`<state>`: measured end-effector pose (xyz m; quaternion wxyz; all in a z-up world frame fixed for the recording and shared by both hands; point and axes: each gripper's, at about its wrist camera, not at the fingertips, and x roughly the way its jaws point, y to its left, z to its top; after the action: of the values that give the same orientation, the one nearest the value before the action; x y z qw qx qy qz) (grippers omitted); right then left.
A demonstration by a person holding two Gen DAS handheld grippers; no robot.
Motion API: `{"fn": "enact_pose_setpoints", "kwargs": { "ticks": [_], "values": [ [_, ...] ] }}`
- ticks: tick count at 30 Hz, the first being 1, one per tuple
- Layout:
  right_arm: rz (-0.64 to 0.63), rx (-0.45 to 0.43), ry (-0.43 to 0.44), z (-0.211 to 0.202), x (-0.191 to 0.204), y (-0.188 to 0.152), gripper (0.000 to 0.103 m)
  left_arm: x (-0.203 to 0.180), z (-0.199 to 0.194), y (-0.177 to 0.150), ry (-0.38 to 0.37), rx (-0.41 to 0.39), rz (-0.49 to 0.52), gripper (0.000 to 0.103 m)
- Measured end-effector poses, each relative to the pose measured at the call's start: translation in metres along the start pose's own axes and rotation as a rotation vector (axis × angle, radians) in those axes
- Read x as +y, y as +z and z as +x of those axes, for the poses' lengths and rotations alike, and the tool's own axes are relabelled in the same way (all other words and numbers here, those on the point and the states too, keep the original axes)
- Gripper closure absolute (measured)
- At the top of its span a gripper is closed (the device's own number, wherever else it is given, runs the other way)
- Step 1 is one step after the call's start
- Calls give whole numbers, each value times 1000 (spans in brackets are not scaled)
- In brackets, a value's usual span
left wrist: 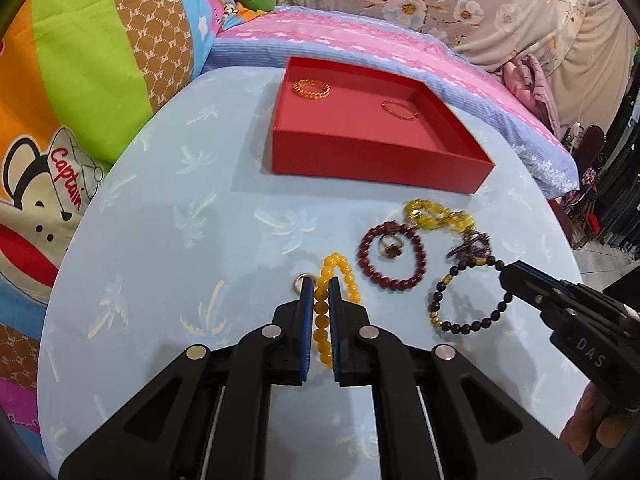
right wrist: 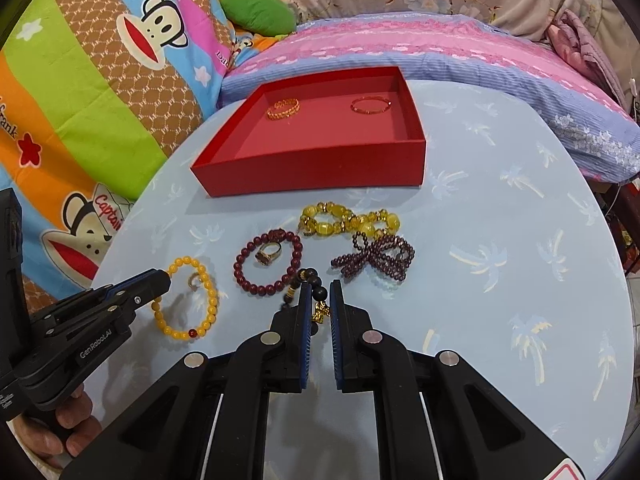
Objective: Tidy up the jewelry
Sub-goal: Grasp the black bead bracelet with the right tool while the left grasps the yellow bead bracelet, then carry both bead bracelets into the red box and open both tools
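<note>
A red tray [left wrist: 372,160] [right wrist: 320,168] at the table's far side holds a gold bangle [left wrist: 312,89] [right wrist: 283,109] and a thin red bangle [left wrist: 399,111] [right wrist: 370,104]. My left gripper [left wrist: 321,284] [right wrist: 166,276] is shut on the yellow bead bracelet [left wrist: 322,312] [right wrist: 188,300] lying on the table. My right gripper [right wrist: 320,286] [left wrist: 505,270] is shut on the black bead bracelet [left wrist: 468,300] [right wrist: 314,284] with a gold charm. Loose beside them lie a dark red bead bracelet [left wrist: 390,256] [right wrist: 268,262] around a ring [right wrist: 269,255], a yellow stone bracelet [right wrist: 348,220] and a purple bead bow [right wrist: 376,256].
A small gold ring [left wrist: 300,282] [right wrist: 195,280] lies by the yellow bracelet. The round table [left wrist: 180,240] [right wrist: 500,280] has a light blue palm-print cloth. Colourful cartoon bedding [left wrist: 80,80] and a pink-purple pillow [right wrist: 440,48] crowd the left and far edges.
</note>
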<state>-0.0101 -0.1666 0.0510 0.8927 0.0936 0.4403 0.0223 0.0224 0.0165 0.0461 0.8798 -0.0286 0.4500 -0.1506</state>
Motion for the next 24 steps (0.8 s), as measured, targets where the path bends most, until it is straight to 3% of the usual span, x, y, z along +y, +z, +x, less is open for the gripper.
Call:
{"fn": "enact_pose_setpoints", "kwargs": {
  "ticks": [7, 14, 24],
  "values": [
    [5, -45, -6, -15, -4, 25, 94, -25, -17, 30, -44, -37, 60, 96],
    [9, -118, -9, -24, -14, 76, 94, -42, -21, 80, -101, -99, 95, 96],
    [-3, -144, -4, 11, -18, 158, 94, -54, 17, 171, -181, -127, 84, 96]
  ]
}}
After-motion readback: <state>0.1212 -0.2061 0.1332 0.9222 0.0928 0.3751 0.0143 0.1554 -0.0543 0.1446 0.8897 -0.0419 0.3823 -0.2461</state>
